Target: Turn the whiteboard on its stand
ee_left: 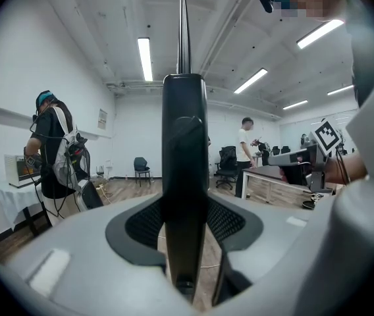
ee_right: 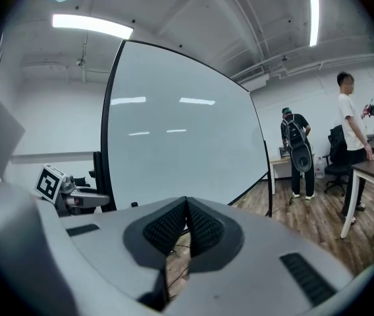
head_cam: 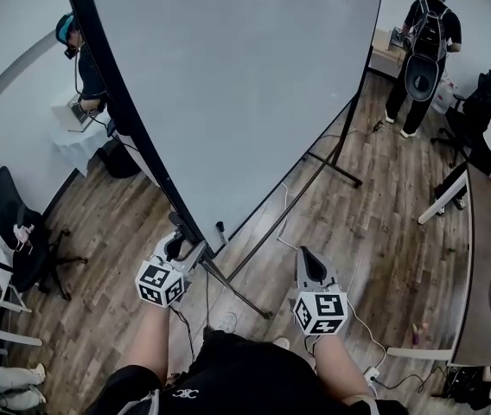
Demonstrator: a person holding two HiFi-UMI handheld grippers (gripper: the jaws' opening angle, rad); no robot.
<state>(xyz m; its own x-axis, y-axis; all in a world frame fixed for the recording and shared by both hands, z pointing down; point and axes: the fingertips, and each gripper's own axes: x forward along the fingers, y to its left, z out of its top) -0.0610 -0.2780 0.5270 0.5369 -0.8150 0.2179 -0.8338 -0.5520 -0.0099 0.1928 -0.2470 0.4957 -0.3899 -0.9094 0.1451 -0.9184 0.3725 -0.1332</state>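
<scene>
Looking steeply down in the head view, a large whiteboard (head_cam: 245, 85) fills the upper middle, from 11 to 1 o'clock. It is carried on a black stand (head_cam: 342, 137) over a wood floor (head_cam: 366, 232). Its black frame (head_cam: 120, 102) runs as a dark line from 11 o'clock down to just left of centre.

The left gripper (head_cam: 175, 247), at 7 o'clock, is clamped on the lower end of that frame edge. In the left gripper view the frame rises straight up between the ribbed pads (ee_left: 142, 225), which press it from both sides. The jaws are parted only by the frame's thickness. Holding the outer edge, far from the pivot, probably gives the most leverage for swinging the board round.

The right gripper (head_cam: 312, 264), at 5 o'clock, hangs over the floor, well apart from the board. In the right gripper view its jaws meet tip to tip with nothing between them, and it faces the board's white surface. It seems to be kept back, clear of the board's swing.

A stand foot (head_cam: 241, 296) reaches toward 6 o'clock between the grippers, so it could be a trip hazard. One person (head_cam: 425, 41) stands at 1 o'clock and another (head_cam: 81, 59) at 10 o'clock, both well away.
</scene>
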